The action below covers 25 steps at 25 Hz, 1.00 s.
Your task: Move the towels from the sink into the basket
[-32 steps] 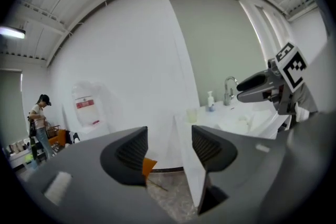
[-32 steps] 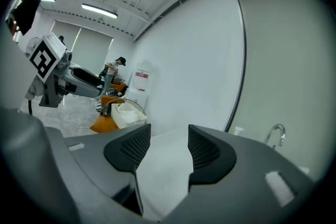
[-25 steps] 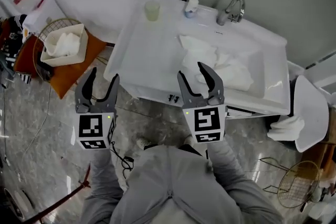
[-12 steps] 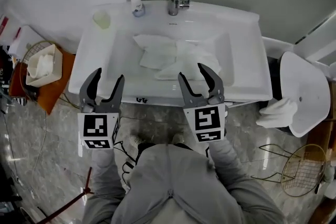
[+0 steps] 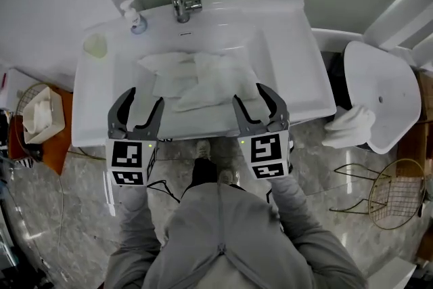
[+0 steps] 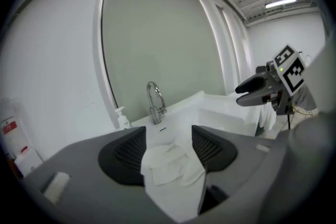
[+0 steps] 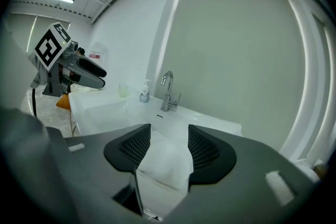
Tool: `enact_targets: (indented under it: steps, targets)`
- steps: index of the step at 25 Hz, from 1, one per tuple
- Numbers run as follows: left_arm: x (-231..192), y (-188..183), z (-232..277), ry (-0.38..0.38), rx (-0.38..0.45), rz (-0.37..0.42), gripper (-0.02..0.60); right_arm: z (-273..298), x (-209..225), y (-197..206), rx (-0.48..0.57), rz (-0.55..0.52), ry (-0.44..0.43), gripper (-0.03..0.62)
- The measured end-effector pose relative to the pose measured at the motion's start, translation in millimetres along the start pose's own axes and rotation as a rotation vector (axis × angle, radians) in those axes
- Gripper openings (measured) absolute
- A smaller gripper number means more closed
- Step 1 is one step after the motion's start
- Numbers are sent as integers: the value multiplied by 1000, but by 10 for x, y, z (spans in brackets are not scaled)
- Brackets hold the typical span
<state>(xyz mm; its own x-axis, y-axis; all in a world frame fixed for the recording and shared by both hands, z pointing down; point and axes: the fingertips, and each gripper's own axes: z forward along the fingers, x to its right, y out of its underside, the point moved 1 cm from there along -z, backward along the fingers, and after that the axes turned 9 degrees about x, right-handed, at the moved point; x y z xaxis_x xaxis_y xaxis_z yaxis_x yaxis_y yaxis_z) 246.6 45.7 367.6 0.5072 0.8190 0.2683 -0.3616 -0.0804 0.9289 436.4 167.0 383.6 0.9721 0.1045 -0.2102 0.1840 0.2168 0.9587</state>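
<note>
Straight ahead, from the head view: white towels [image 5: 196, 81] heaped in the basin of the sink [image 5: 308, 88], spread longer side to side than front to back, just beyond both tools. Left gripper [image 5: 143, 103] and right gripper [image 5: 252, 98] poised at the near rim, jaws parted and empty, neither touching cloth. Right one closer to the heap's near corner, so likely first to reach forward and down. Wire basket [image 5: 24, 93] well apart, off to the left. From the left gripper view: moderately wide jaws framing the crumpled towels below the faucet [image 6: 154, 102], nothing between the pads. From the right gripper view: narrower gap, likewise bare, towel edge dead ahead.
</note>
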Motion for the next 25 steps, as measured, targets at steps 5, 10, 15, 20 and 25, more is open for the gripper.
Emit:
enact_targets:
  steps: [5, 10, 15, 20, 25]
  targets:
    - [101, 242, 564, 102, -61, 1, 296, 235, 168, 358, -106, 12, 1, 206]
    - [81, 556, 1136, 196, -169, 17, 296, 594, 205, 705, -250, 34, -53, 206]
    - [111, 971, 1560, 305, -290, 34, 311, 974, 215, 954, -352, 26, -83, 222]
    - [155, 1360, 1917, 376, -382, 101, 345, 1232, 113, 1333, -526, -66, -185, 266]
    - [154, 1896, 2186, 417, -528, 173, 373, 1421, 36, 1692, -663, -160, -260, 281]
